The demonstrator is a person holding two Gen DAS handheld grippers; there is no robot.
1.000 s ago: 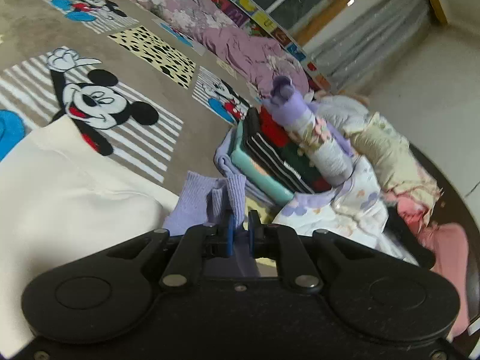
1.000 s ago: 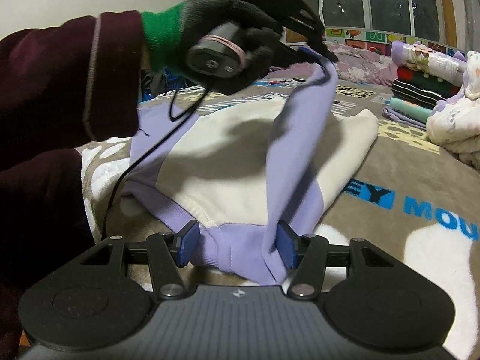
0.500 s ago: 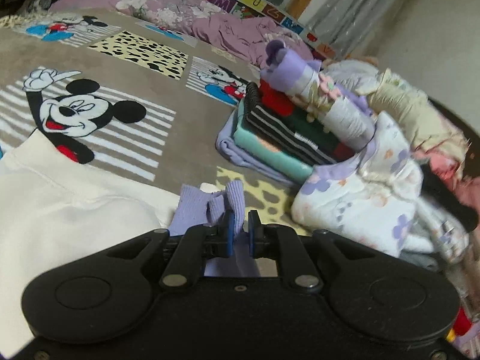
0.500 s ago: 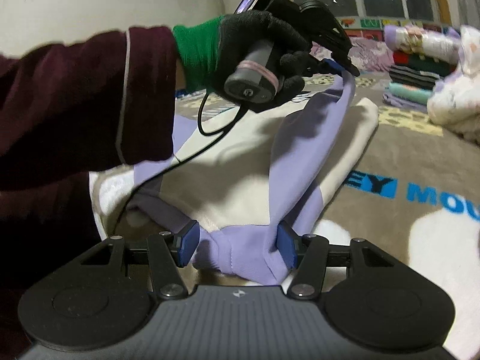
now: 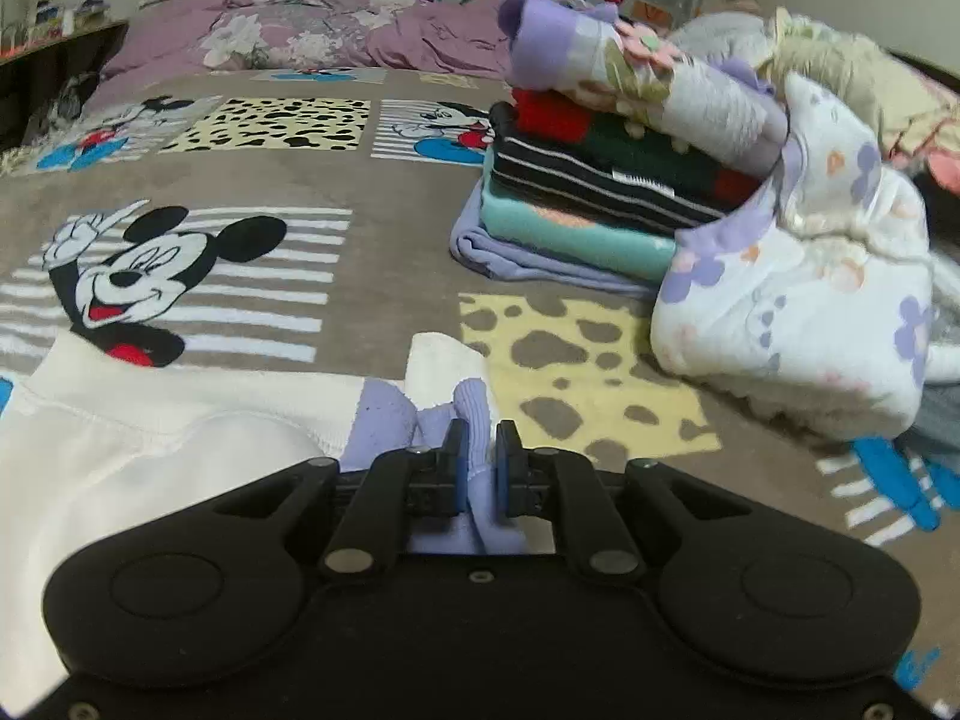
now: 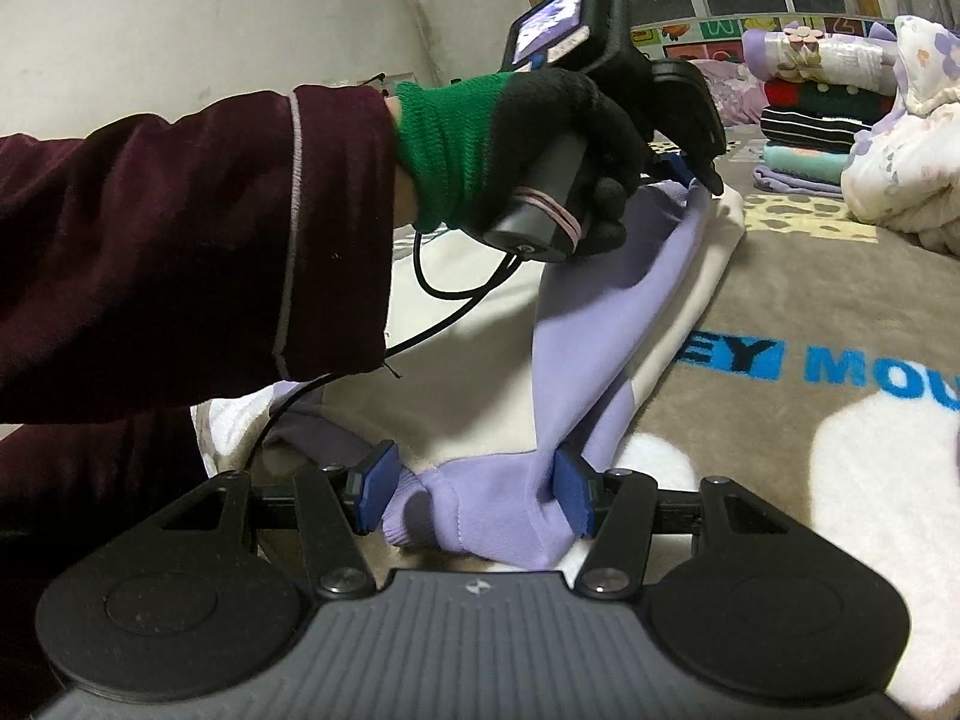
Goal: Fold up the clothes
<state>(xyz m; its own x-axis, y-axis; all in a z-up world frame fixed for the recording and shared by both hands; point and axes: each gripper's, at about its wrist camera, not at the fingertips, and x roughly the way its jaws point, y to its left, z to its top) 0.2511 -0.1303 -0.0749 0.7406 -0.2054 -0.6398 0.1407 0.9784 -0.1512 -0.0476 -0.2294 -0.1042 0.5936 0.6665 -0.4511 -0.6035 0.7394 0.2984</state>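
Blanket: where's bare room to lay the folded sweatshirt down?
Free: the blanket stretch between the sweatshirt and the folded stack, running back to the purple quilt. Also the spotted yellow patch in front of the stack. Crowded: the right side, with the stack and the loose floral pile.

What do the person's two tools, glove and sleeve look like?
Both tools are black with blue pads: the left tool and the right tool, whose body is ribbed grey. The left hand wears a black glove with a green knit cuff and a dark maroon sleeve with pale piping. A black cable hangs from the handle.
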